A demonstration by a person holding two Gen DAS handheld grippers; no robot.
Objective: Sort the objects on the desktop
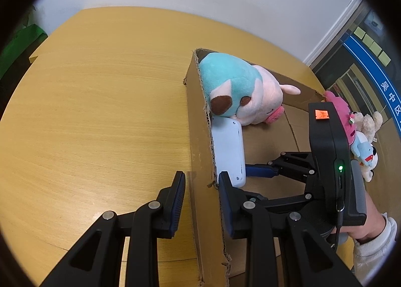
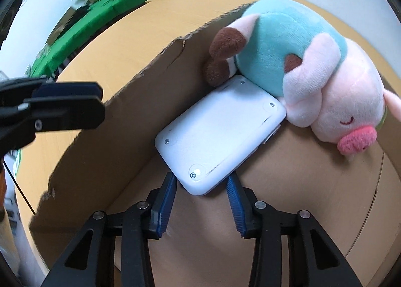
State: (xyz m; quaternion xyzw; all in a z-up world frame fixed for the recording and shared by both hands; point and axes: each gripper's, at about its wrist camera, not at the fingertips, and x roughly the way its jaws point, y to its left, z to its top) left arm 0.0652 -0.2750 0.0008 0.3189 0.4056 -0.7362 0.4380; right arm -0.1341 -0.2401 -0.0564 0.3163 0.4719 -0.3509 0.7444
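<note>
Left hand-held gripper [image 1: 201, 181]: I have it straddling the near wall of the cardboard box [image 1: 200, 136], one finger outside and one inside, jaws narrowed onto the cardboard. I judge this pins the box so it cannot slide on the table [image 1: 100, 111] while the other side works.

Right hand-held gripper [image 2: 203, 186]: it reaches down into the box with its blue pads on either side of the near corner of the white case [image 2: 218, 134]. The jaws stand part-way in; the pads look to be at the case's edges, but I cannot tell whether they truly press on it.

White case: it lies inside the box, underside up with its screws showing, just beside the left wall and tucked partly under the plush. I judge it goes against the wall to leave floor free.

Pig plush [image 2: 313, 69]: farther in, teal and pink, it leans into the box's far left corner and rests on the case's far end.

Small plush toys [image 1: 363, 136]: a cluster to the far right, partly hidden behind the right gripper's body.
</note>
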